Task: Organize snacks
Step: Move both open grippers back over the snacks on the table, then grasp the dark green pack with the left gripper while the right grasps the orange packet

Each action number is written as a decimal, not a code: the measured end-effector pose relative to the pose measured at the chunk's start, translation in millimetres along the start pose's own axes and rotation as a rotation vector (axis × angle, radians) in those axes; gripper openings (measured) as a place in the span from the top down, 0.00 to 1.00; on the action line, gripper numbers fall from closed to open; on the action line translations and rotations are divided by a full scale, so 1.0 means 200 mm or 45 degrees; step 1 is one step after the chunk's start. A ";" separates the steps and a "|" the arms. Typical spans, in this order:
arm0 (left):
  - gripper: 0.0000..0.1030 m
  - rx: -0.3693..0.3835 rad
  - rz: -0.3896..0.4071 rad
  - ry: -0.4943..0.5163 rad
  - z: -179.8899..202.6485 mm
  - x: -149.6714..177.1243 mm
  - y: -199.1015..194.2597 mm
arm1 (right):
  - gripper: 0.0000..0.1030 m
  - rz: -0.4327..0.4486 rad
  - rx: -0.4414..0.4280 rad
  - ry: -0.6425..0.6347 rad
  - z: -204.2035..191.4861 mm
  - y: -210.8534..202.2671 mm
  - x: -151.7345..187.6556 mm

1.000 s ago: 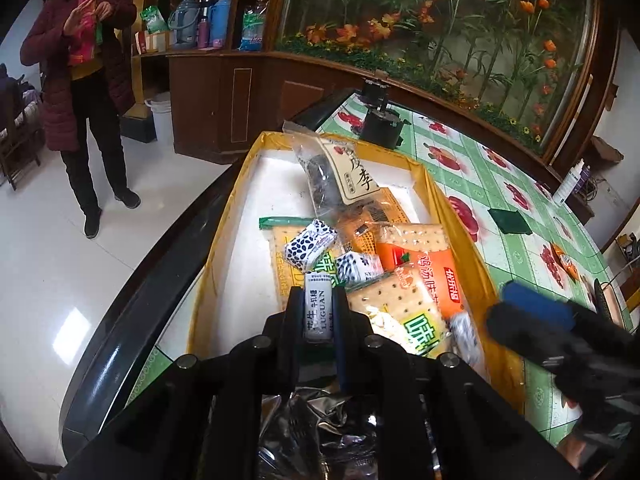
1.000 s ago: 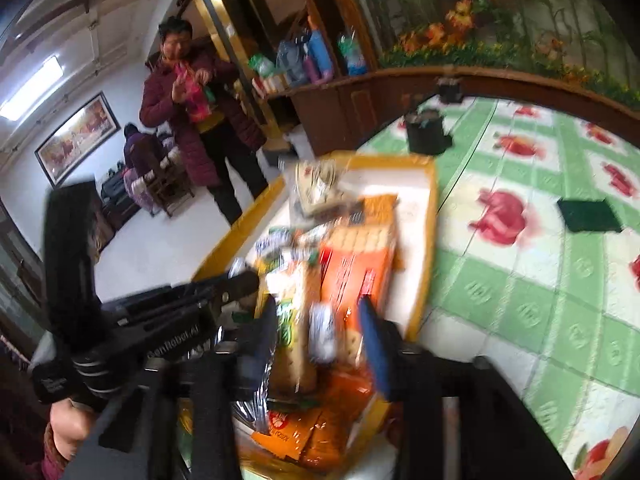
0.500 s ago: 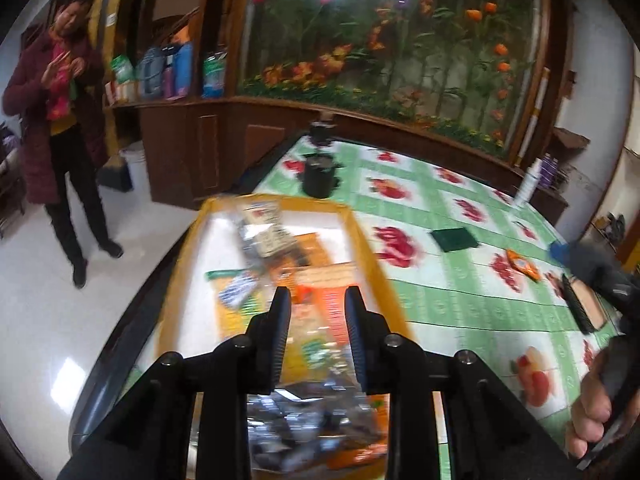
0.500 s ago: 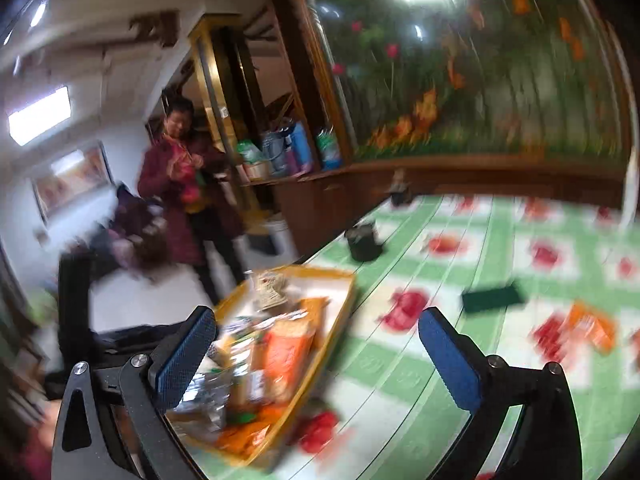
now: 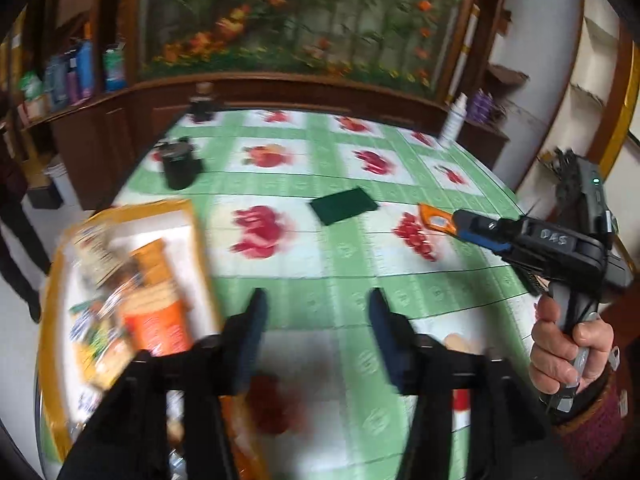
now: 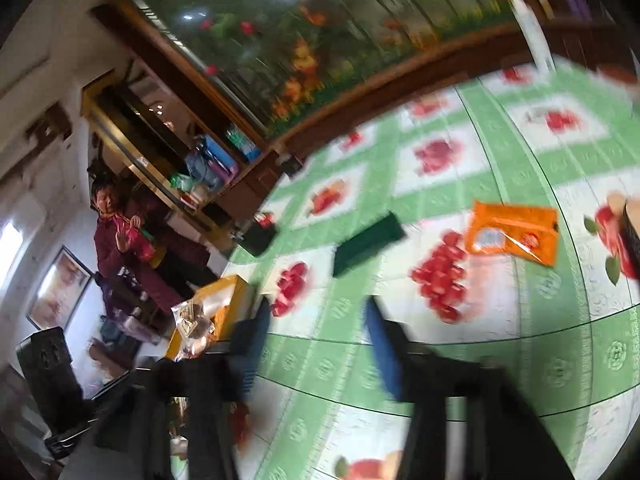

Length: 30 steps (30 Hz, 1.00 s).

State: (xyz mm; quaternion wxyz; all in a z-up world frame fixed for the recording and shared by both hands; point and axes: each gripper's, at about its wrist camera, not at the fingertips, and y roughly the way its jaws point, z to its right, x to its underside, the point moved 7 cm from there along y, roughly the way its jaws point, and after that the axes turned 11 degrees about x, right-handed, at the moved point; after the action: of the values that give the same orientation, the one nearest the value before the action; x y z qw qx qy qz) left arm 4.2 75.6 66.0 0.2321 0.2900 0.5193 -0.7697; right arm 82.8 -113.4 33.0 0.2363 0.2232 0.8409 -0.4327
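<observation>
The yellow tray [image 5: 132, 207] heaped with snack packets sits at the left table edge, blurred. An orange snack packet [image 6: 512, 232] lies flat on the green fruit-print tablecloth, far right of the tray. My left gripper [image 5: 316, 312] hangs over bare cloth just right of the tray. Its jaws are opening and nothing is between them. My right gripper [image 6: 316, 320] points over the cloth short of the orange packet. Its jaws are closing, with a gap and nothing between them. In the left wrist view the right gripper [image 5: 458, 222] partly covers the orange packet [image 5: 434, 220].
A dark green pad [image 5: 344, 210] lies mid-table between tray and orange packet. A black cup [image 5: 180, 164] stands at the far left corner. A person in a maroon coat [image 6: 120, 240] stands on the floor beyond the tray. A white bottle [image 5: 454, 120] stands at the far edge.
Both grippers swung right, away from the tray and out over the tablecloth. The left gripper let go of the small white packet and opened. The right jaws spread wide, then narrowed.
</observation>
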 end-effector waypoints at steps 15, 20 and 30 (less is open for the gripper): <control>0.35 -0.067 -0.259 0.032 0.02 -0.51 0.87 | 0.64 0.040 0.170 0.230 0.40 -0.07 -0.07; 0.35 -0.138 -0.301 0.059 -0.07 -0.57 1.08 | 0.63 0.059 0.170 0.239 0.41 -0.09 -0.09; 0.35 0.011 -0.423 -0.004 -0.04 -0.41 1.16 | 0.60 0.056 0.173 0.263 0.44 -0.10 -0.10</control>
State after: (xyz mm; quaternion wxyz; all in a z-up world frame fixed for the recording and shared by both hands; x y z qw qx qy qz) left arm 218.8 6.2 -34.7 0.1010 0.1998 0.5565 -0.8001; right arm 104.0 -201.6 11.7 0.1420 0.3006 0.8244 -0.4581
